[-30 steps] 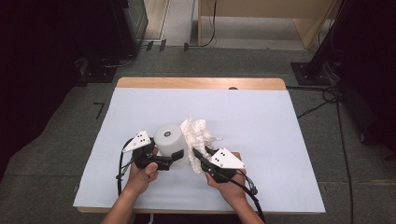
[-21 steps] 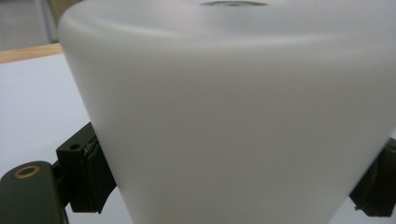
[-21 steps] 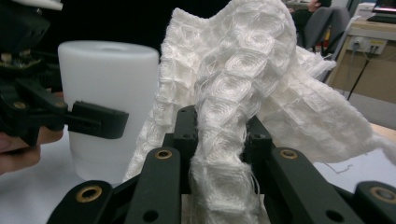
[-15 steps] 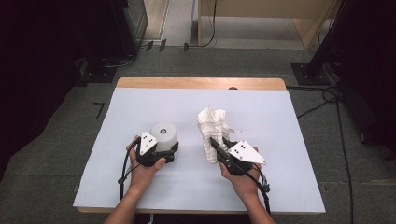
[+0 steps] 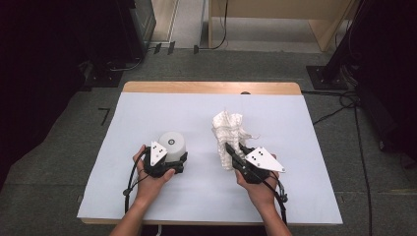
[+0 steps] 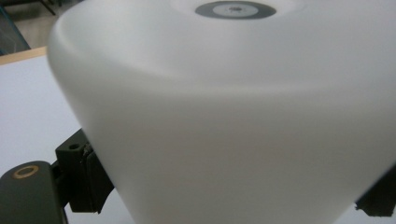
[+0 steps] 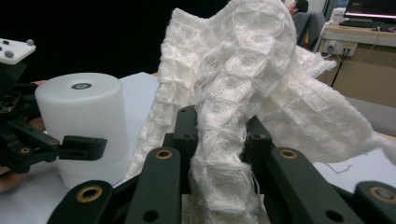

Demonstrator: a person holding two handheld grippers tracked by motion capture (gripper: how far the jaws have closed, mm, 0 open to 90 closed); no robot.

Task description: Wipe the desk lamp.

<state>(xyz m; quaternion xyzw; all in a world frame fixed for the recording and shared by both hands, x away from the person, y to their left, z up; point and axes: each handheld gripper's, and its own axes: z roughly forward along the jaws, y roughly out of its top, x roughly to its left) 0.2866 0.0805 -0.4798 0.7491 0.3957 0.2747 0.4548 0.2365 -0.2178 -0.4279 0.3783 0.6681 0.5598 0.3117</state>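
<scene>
A white upside-down cup (image 5: 173,141) with a grey ring on its top stands at the left middle of the white sheet. My left gripper (image 5: 171,158) is shut on it low down, a black jaw on either side of the cup (image 6: 233,116). To the right, my right gripper (image 5: 230,148) is shut on a white waffle-weave cloth (image 5: 228,129). The cloth rises bunched above the jaws and drapes over them. In the right gripper view the cloth (image 7: 243,70) is pinched between the right gripper (image 7: 219,122) pads, with the cup (image 7: 84,126) off to the left.
A white sheet (image 5: 147,113) covers most of the wooden table, whose bare far edge (image 5: 211,87) shows. Black cables trail from both grippers toward the front edge. Dark floor, cables (image 5: 344,98) and furniture legs surround the table.
My right gripper has carried the cloth to the right, away from the cup it was bunched against. The left gripper has sunk slightly with the cup.
</scene>
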